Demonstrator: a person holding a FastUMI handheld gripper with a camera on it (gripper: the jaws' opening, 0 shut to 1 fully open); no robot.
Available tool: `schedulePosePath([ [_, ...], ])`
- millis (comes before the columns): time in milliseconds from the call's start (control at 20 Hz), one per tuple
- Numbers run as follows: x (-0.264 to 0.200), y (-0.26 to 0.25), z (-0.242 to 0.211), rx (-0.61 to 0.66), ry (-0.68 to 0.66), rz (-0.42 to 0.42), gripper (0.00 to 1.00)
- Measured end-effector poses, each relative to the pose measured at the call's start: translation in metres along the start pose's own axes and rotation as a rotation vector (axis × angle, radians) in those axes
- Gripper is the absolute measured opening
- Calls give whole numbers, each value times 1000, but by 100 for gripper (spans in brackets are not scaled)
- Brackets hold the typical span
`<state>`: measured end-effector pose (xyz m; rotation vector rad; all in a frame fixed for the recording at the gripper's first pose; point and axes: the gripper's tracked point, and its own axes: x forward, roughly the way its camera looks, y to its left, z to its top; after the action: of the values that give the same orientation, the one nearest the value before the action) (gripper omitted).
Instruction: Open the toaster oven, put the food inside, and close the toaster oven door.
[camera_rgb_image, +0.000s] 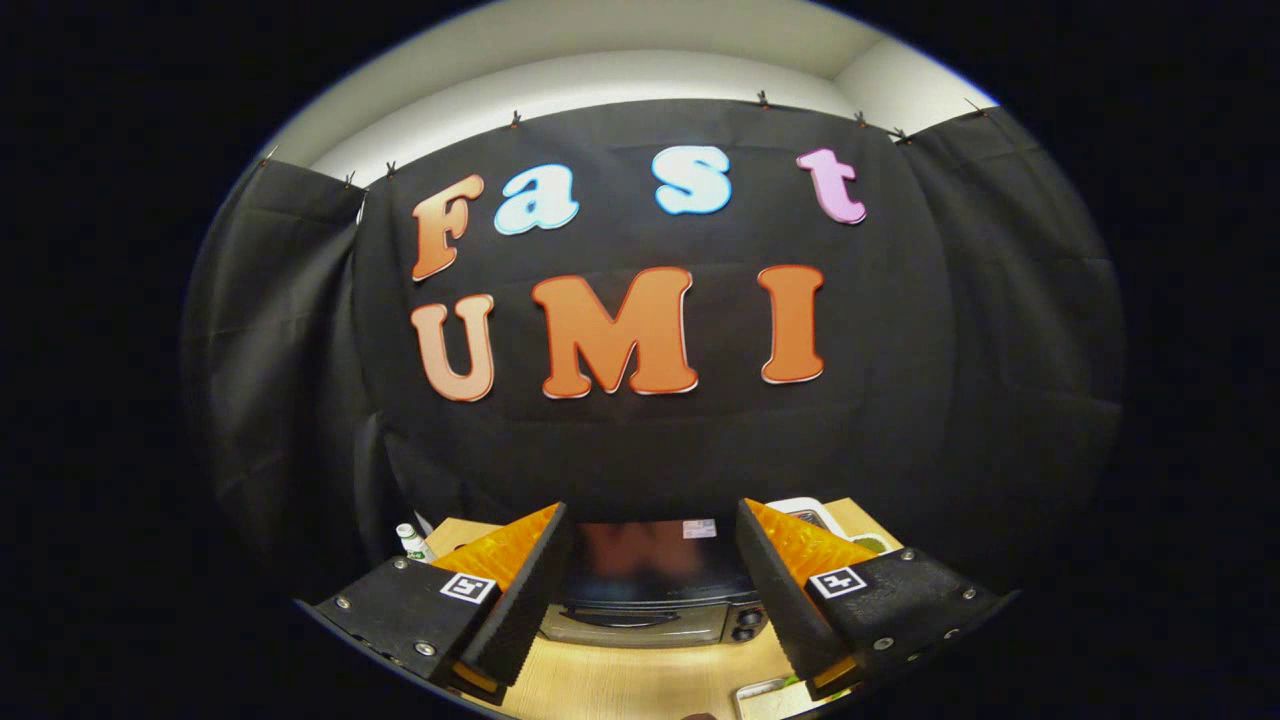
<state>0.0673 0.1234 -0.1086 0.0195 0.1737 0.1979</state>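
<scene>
While the fingers (650, 590) stand wide apart holding nothing, the closed toaster oven (655, 590) sits between and beyond them on the desk (640, 680).

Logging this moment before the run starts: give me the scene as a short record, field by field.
gripper: fingers open, held above the table and apart from everything
toaster oven: seen between the fingers, beyond them, on the wooden table
oven door: closed, handle across its front
oven knobs: at the door's right side
small bottle: beyond the left finger, at the table's far left
white tray: behind the right finger, contents hard to tell
task progress: door not yet opened, nothing held
</scene>
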Motion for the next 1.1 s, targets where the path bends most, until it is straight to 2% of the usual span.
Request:
schedulePosePath([
  [200,38,28,-64,-58,109,41,98],
  [450,82,36,-139,-108,231,-4,98],
  [600,99,37,-170,-153,284,-21,99],
  [750,106,37,-201,-106,370,-33,100],
  [800,106,38,-202,-76,359,-32,100],
  [1100,92,38,-204,-86,374,-36,100],
])
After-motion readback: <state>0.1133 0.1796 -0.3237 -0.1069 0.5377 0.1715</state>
